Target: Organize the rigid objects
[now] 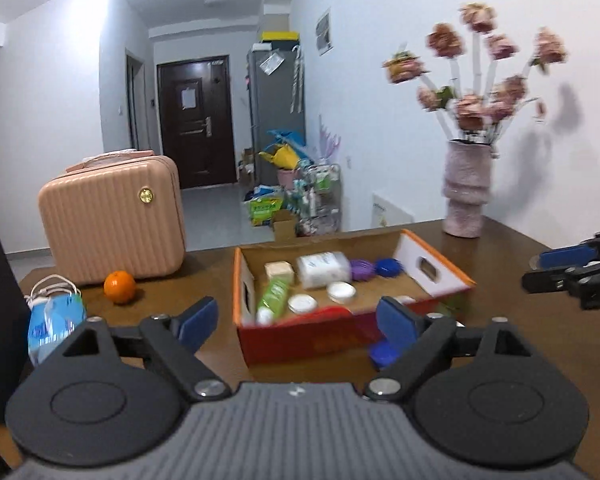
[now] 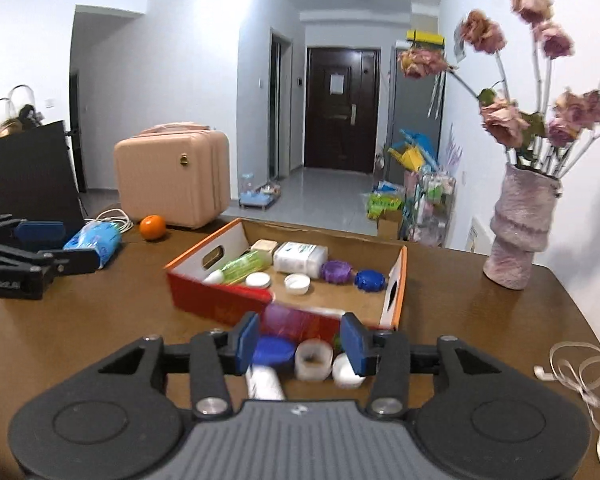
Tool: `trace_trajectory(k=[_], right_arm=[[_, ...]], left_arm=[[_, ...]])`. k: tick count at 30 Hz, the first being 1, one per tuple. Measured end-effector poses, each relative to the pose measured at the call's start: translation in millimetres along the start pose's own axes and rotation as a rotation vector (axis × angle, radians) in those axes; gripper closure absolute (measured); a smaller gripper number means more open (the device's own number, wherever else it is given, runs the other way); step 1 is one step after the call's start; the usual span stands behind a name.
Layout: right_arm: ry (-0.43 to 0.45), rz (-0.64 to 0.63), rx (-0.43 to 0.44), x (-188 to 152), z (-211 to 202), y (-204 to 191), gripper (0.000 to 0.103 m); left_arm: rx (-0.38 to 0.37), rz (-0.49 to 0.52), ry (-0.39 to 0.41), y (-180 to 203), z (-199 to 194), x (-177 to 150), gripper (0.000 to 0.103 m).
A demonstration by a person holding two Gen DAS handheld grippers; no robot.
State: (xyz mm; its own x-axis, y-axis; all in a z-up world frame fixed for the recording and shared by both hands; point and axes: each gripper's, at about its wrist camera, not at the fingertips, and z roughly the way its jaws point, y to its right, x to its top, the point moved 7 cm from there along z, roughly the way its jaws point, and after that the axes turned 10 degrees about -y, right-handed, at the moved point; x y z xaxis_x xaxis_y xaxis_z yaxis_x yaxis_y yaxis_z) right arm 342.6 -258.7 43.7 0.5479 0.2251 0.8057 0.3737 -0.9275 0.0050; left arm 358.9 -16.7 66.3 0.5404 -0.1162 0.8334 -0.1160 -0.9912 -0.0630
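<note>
Inside cardboard box (image 1: 440, 270): jars, tube.

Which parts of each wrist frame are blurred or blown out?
Left wrist: the ceiling at top left is blown out; the flowers and the box smear with motion. Right wrist: glare at top centre; the small containers in the foreground are soft, and the room's straight walls bow from the fisheye.
</note>
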Motion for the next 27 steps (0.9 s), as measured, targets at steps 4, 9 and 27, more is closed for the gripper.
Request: trace_trajectory(k=[4,9,27], right_arm=[[0.062,0.051,-0.018,-61.6,-31.8,-24.1,0.056],[0.034,0.094,0.029,-117.2,-38.0,-37.2,0.056],[-0.087,0.311,-0.124,-74.9,105.1,87.9,0.057]], left_arm=[[-0.021,-0.002,0.022,20.9,-43.9,-49.1,0.008],[-0.009,-0.070,-0.009,45.3,-74.2,-122.5,0.008],[-0.050,-0.145,-0.230,141.7,145.4,-81.1,0.020]])
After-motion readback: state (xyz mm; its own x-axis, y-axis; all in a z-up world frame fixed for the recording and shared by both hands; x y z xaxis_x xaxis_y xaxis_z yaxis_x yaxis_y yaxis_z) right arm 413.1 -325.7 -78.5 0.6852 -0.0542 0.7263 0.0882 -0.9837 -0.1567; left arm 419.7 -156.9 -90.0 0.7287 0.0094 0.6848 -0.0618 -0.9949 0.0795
